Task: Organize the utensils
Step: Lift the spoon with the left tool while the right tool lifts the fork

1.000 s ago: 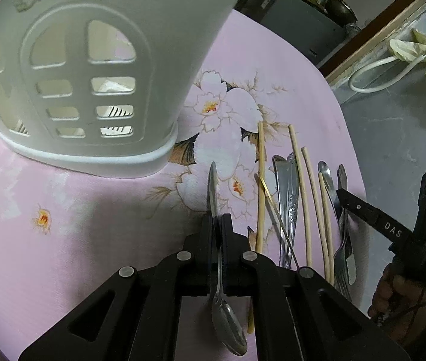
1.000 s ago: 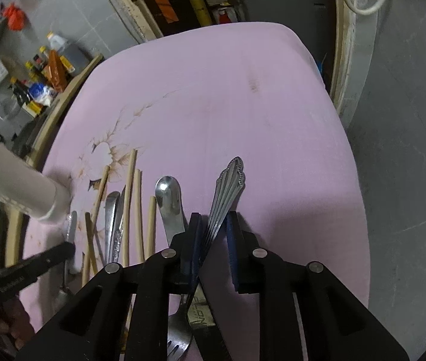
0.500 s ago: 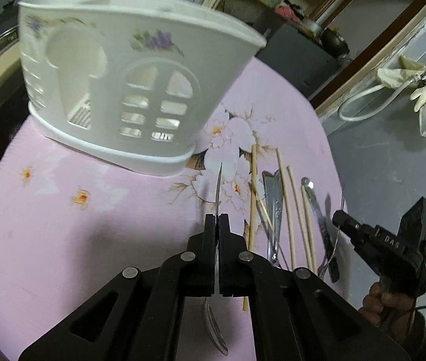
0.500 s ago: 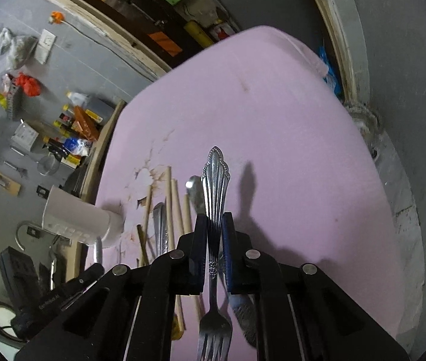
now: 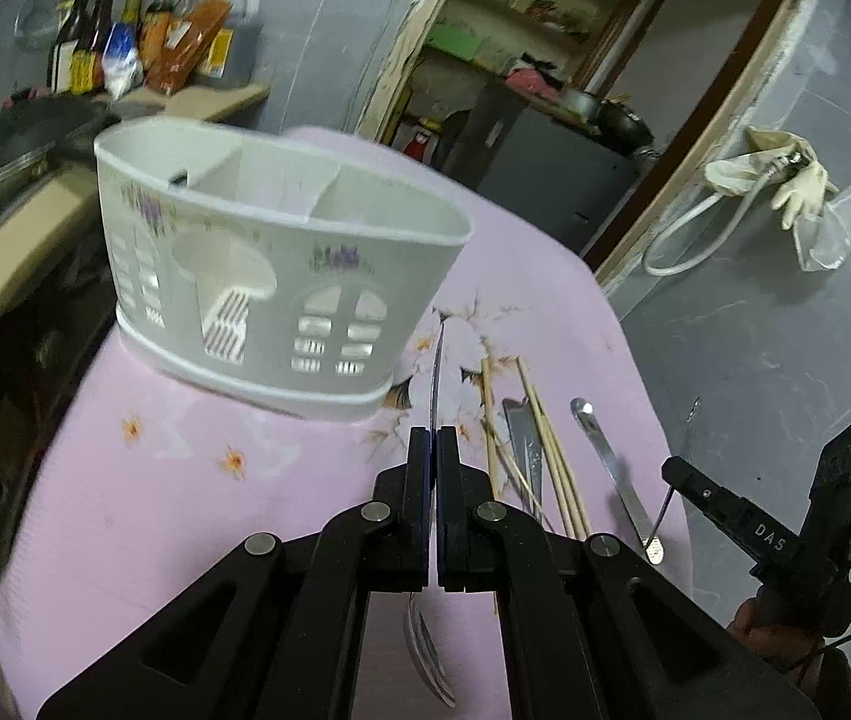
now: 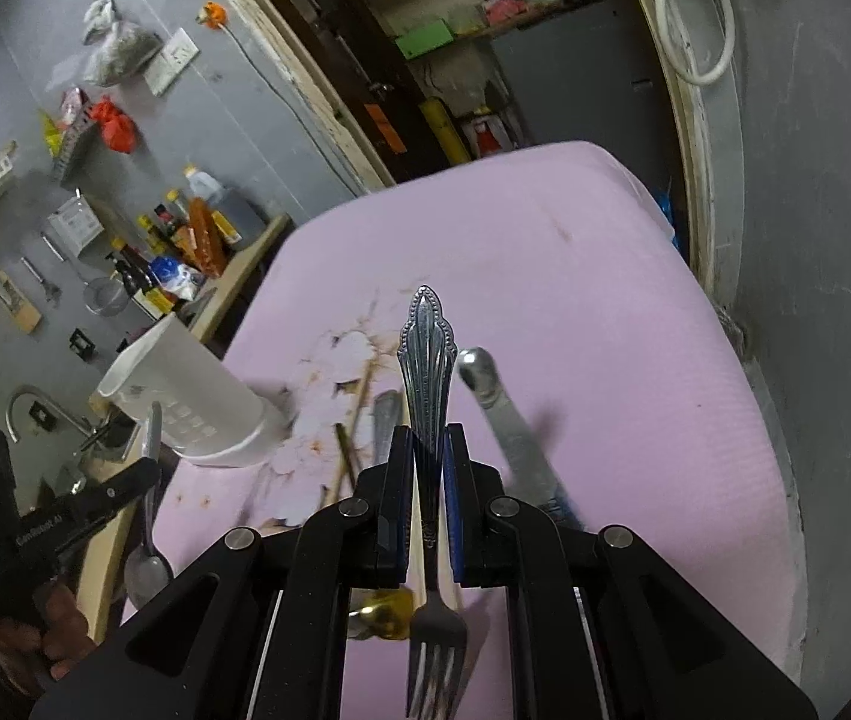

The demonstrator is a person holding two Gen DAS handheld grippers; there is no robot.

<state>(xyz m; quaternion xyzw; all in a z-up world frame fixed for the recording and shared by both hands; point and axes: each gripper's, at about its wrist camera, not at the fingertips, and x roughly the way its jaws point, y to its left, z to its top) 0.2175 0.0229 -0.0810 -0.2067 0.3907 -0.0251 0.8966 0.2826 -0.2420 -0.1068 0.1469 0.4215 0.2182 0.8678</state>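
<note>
My left gripper [image 5: 433, 441] is shut on a metal spoon [image 5: 436, 378], handle forward and bowl hanging below, held above the pink mat. A white utensil caddy [image 5: 281, 276] with open compartments stands just ahead and to the left. My right gripper [image 6: 427, 441] is shut on a fork [image 6: 425, 354], its ornate handle forward and its tines below. On the mat lie wooden chopsticks [image 5: 551, 438], a knife [image 5: 524, 438] and a spoon [image 5: 611, 468]. The caddy also shows in the right wrist view [image 6: 191, 396], as does the left gripper [image 6: 143, 474] with its spoon.
The pink floral mat [image 5: 185, 480] covers a small table with edges close on the right. A counter with bottles [image 5: 143, 30] stands far left. A doorway and dark cabinet [image 5: 545, 150] lie behind. A butter knife [image 6: 515, 438] lies right of my fork.
Both grippers have risen from the mat with their utensils. The left gripper has pulled back and up, so the caddy's open top now shows. The right gripper has closed on the fork and lifted it.
</note>
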